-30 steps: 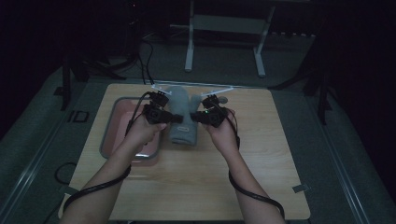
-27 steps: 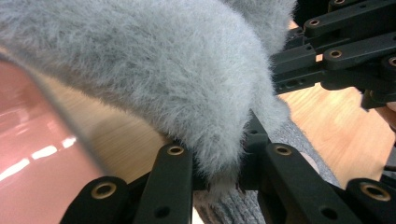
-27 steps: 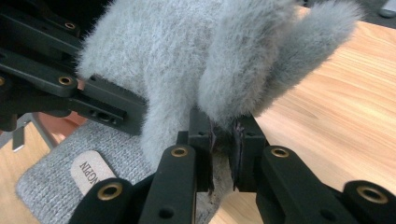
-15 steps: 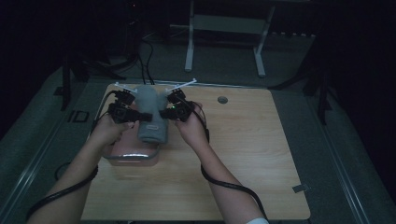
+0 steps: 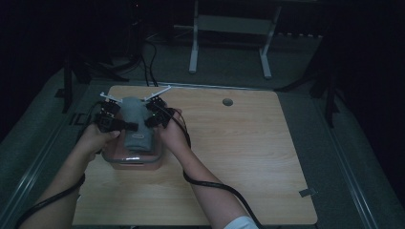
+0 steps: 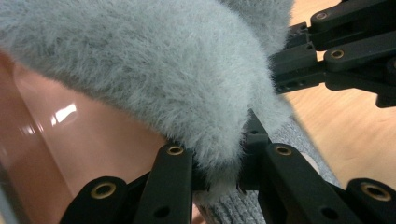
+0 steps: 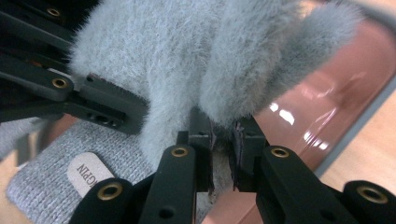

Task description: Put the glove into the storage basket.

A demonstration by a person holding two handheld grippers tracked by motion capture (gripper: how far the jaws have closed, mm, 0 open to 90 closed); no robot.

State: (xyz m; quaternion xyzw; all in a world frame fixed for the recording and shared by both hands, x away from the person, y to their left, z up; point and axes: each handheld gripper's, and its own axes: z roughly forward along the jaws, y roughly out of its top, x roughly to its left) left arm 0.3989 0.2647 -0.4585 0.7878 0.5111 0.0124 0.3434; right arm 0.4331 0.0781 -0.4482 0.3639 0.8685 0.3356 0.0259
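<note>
With my left gripper (image 5: pixel 111 120) and right gripper (image 5: pixel 155 114) each clamped on an edge of the folded fuzzy grey knit garment (image 5: pixel 135 125), I hold it over the pink translucent plastic bin (image 5: pixel 136 161) at the wooden table's (image 5: pixel 248 157) left, judging it best lowered level.

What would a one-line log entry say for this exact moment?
both grippers: left gripper and right gripper shut on fuzzy grey knitted garment | garment: held over pink plastic tub | surface: wooden table
</note>
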